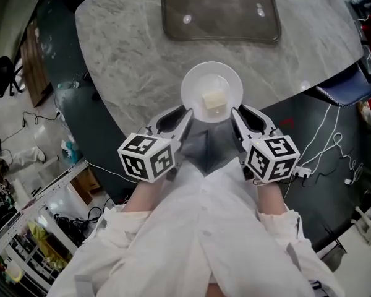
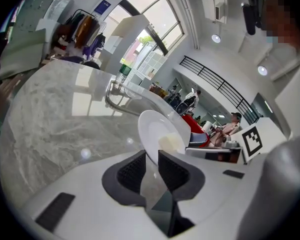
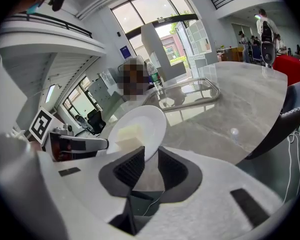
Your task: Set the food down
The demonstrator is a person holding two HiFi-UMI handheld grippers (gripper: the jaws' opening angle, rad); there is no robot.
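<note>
Fingers of the left gripper and right gripper clamp opposite rims of the plate, mid-frame at the near edge of the desk. It looks stiff, slick and breakable, and the loose food cube would probably slide if tilted. A tray lies beyond.

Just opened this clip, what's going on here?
A person holds a white plate from both sides, with the left tongs and right tongs each clamped on its rim. A pale cube of food sits on the plate. The plate is at the near edge of the grey marble table; it isn't clear whether it rests there yet. A clear glass tray lies farther back on the table.
</note>
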